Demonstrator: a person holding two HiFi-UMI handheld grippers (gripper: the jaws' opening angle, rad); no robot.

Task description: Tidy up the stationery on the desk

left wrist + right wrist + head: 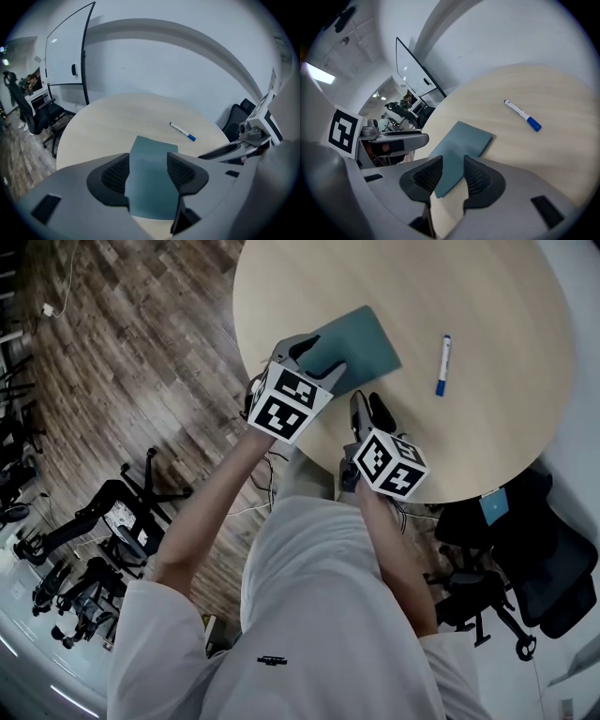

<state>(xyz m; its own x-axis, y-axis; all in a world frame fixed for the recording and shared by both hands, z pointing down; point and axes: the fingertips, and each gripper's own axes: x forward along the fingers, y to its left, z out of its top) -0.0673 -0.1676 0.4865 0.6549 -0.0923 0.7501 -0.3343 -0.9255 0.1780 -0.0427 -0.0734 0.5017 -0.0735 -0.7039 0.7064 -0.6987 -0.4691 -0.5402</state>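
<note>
Nearest to you, your right gripper (pixel 452 174) is hanging with its jaws spread and nothing between the pads. It's sitting just at the near rim of the table (pixel 422 287). Your left gripper (pixel 147 171) is doing the same, jaws wide apart and gripping nothing. Its gap is framing the teal notebook (pixel 361 338), which is lying flat close to that near rim.

What I'm worrying about:
- The notebook is thin and flat, so if you're closing from above, the pads are probably going to skate over the cover or pinch only the top sheet.
- It's lying near the edge, so a nudge back toward you is risking it sliding off onto the floor.
- The two grippers are crowding each other there, so they could knock together if both are going for the same end.

I honestly can't tell whether the left pads are level with the cover or hovering above it. The head view is hiding the notebook's near end under the gripper.

The notebook's long axis is running from the near rim out toward the table's middle, roughly in line with where the left gripper is pointing, far short edge facing the centre.

Farther out, well apart from the notebook, the marker (pixel 443 365) is lying with its long axis going near-to-far, blue cap pointing back at you.
</note>
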